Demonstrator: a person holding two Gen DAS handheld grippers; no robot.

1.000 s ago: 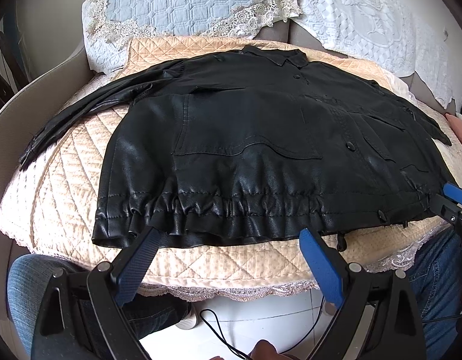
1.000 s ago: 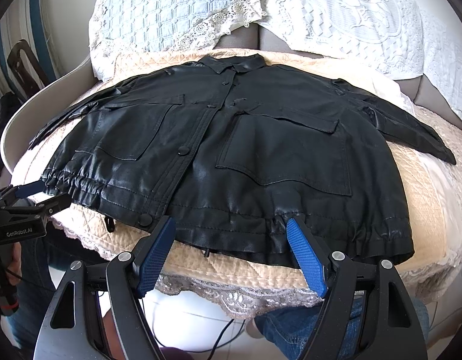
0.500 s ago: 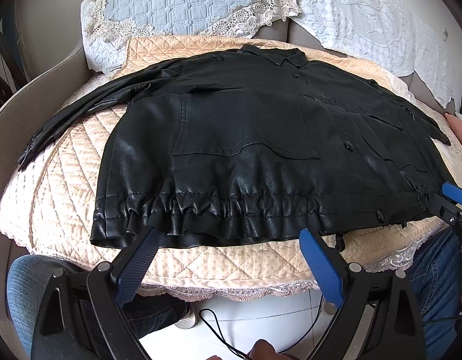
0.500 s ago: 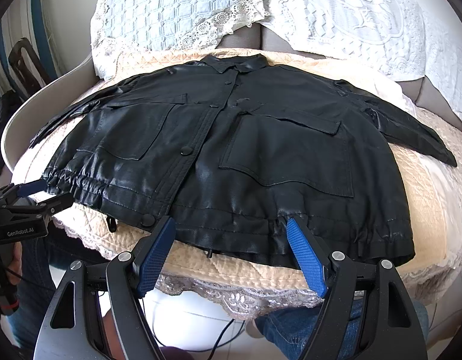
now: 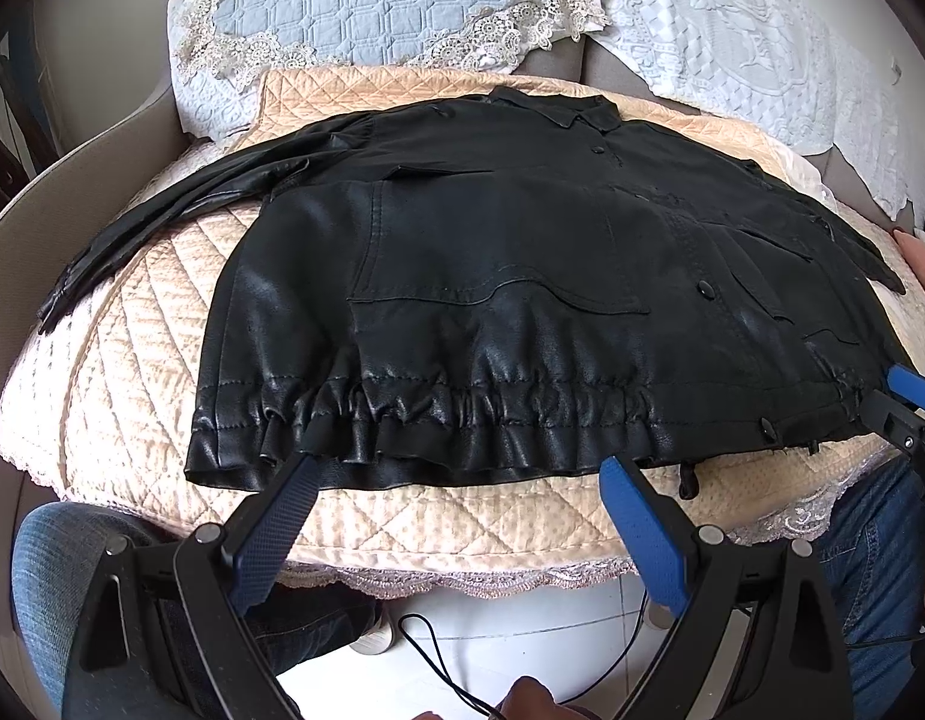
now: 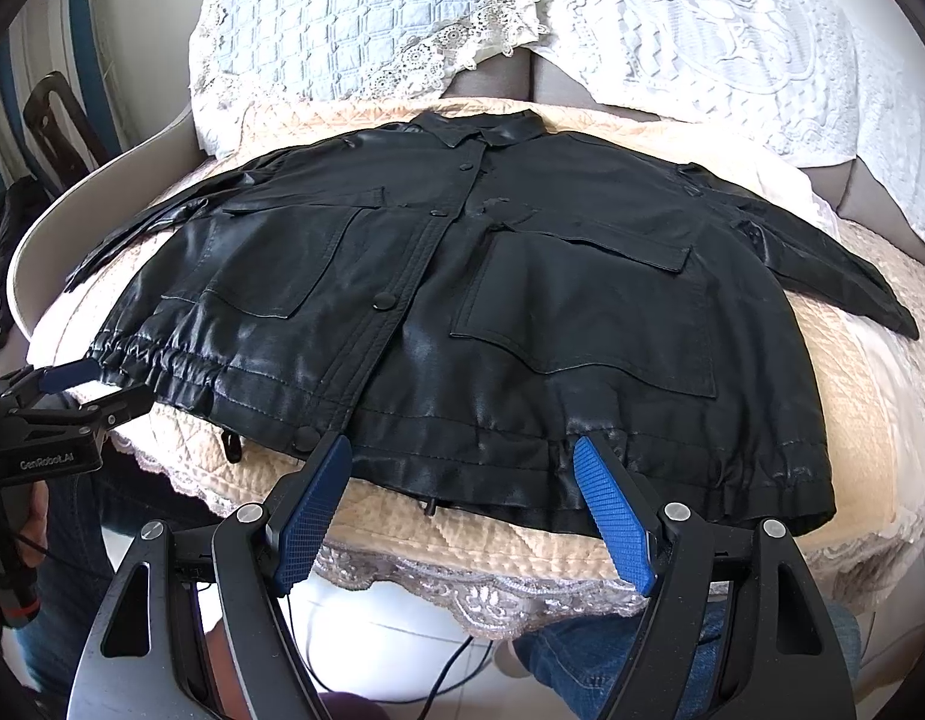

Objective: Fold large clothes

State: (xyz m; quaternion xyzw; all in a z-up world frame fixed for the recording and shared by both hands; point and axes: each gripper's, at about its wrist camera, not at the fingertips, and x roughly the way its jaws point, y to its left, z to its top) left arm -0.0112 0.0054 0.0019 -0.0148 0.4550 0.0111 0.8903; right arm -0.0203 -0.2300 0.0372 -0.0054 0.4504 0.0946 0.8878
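Black faux-leather button-front jacket (image 5: pixel 522 300) is spread flat, front up, across frame centre on the quilted beige sofa cover (image 5: pixel 132 360), left tool (image 5: pixel 456 468) and right tool (image 6: pixel 462 450) held wide open at its gathered hem (image 5: pixel 462 414), likely lined up for the first fold.

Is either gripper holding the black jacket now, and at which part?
Nothing is held. The left gripper and right gripper stand open at the hem of the black jacket.

Both grippers: black frames, silver screws, textured blue pads (image 6: pixel 309 516). White "GenRobot.AI" lettering (image 6: pixel 45 462) on one. Person wears blue jeans (image 5: pixel 48 576).
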